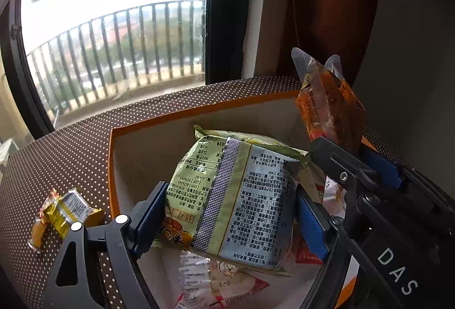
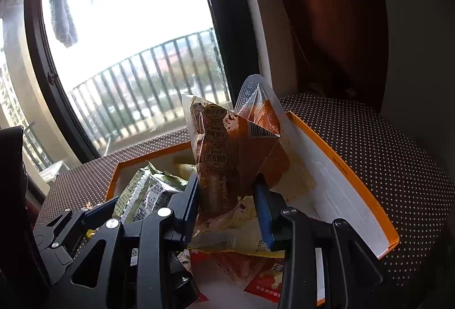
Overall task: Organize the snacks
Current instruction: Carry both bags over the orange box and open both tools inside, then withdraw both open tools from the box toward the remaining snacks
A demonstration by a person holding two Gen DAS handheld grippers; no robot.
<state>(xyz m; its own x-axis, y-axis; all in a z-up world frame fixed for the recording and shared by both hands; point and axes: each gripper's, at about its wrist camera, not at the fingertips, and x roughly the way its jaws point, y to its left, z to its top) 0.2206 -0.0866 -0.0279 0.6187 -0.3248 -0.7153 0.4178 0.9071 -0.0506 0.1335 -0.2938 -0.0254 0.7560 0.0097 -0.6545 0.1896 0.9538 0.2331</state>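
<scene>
— What's under both sets of jaws?

— A brown desk with white dots, carrying an open orange-rimmed cardboard box.

— And the left gripper?

— Its jaws pinch a green-and-silver snack packet over the box.

— The right gripper?

— Its jaws clamp a reddish-brown clear-topped pouch, also above the box. A small yellow packet lies left of the left jaws, outside it.

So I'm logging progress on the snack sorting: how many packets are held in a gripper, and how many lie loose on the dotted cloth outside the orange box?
Held in a hand-held gripper: 2, the green-and-silver foil packet and the brown clear-plastic packet.
Loose on the cloth: 1, the small yellow packet.
Total: 3
</scene>
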